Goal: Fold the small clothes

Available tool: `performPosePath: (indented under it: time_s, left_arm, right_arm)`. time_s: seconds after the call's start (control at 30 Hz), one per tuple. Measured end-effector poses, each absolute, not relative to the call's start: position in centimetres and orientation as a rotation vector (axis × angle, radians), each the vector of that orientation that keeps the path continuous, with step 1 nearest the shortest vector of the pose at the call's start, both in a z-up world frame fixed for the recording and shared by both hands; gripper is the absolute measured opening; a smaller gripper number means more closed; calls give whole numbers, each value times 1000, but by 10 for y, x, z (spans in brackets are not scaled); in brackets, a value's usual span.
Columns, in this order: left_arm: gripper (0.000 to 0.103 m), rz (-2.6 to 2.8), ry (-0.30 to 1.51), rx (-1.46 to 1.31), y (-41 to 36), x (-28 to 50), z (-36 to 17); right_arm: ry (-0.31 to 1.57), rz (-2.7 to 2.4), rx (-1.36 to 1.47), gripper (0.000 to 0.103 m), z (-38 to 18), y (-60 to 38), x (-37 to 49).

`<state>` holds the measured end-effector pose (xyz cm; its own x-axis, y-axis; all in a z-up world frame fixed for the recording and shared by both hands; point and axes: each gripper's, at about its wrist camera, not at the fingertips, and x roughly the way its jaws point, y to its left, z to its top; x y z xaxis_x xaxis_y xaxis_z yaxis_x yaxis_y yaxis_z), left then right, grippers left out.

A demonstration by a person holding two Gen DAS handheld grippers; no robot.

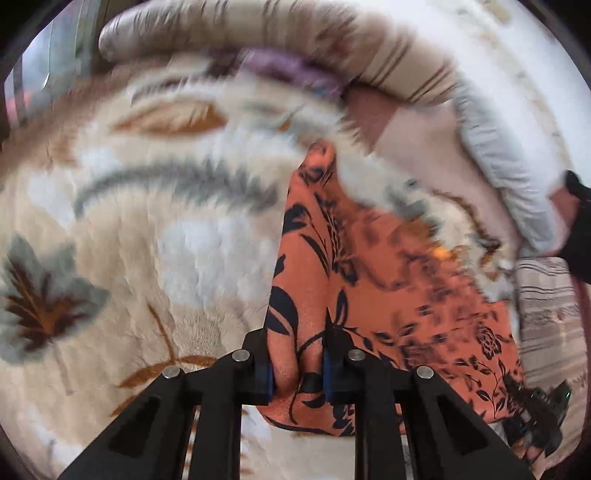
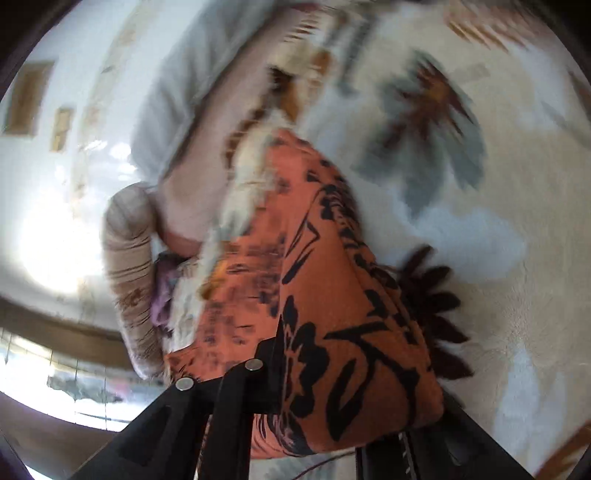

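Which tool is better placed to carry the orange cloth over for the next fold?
Probably left. The left tool visibly pinches the orange floral cloth between both fingers. The right tool is draped by cloth, its grip hidden.

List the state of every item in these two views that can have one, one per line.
Orange cloth with black flower print: pinched at two spots, partly draped on the blanket.
Left gripper: shut on the orange cloth.
Right gripper: cloth covers its fingers; apparently shut on it.
Cream fleece blanket with leaf pattern: spread out, one edge rumpled over the cloth.
Beige striped pillow: lying at the blanket's far edge.
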<state>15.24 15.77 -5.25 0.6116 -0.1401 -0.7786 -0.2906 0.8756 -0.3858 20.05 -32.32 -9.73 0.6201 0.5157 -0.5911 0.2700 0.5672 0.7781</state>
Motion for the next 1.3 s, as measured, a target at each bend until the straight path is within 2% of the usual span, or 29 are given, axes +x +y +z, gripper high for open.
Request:
performPosePath:
  time_s: [0.17, 0.23, 0.3, 0.33, 0.37, 0.4, 0.43, 0.6, 0.83, 0.9, 0.97, 1.03, 1.07, 1.17, 1.3]
  left_arm:
    - [19, 70, 859, -520, 162, 77, -15]
    - [22, 71, 887, -520, 163, 40, -29]
    - [32, 115, 945, -495, 165, 14, -61]
    - [44, 165, 997, -471, 168, 4, -88]
    - [50, 203, 1046, -467, 172, 0, -108]
    - [52, 184, 1055, -520, 182, -6, -124]
    - [52, 162, 1005, -548, 190, -11, -122]
    - [53, 245, 937, -417, 199, -5, -81]
    - [60, 79, 909, -305, 166, 32, -62]
    - [60, 38, 922, -291, 150, 46, -65]
    - [60, 17, 955, -289, 142, 60, -77]
    - [60, 64, 1014, -252, 140, 74, -102]
    - [60, 86, 1041, -238, 143, 81, -115]
    - [63, 76, 1016, -235, 146, 82, -117]
    - [63, 95, 997, -235, 148, 78, -98]
  right_arm:
    - [879, 278, 884, 12, -25, -323, 159]
    - [911, 289, 877, 13, -22, -328, 130]
    - [960, 274, 840, 18, -45, -338, 101]
    - [987, 257, 806, 33, -60, -341, 91]
    - [1086, 212, 752, 67, -91, -344, 81]
    - [1161, 170, 737, 71, -109, -349, 77]
    - [1125, 188, 795, 67, -120, -363, 66]
    - [1013, 56, 759, 70, -89, -405, 54]
    - [971, 336, 747, 70, -59, -370, 124]
    - [1023, 471, 774, 70, -69, -347, 151]
    - [1181, 627, 833, 73, -99, -320, 188]
    - [1254, 571, 749, 73, -120, -309, 209]
    - [1230, 501, 698, 72, -127, -315, 224]
    - [1075, 361, 976, 72, -145, -361, 234]
    - [1026, 390, 947, 74, -128, -360, 229]
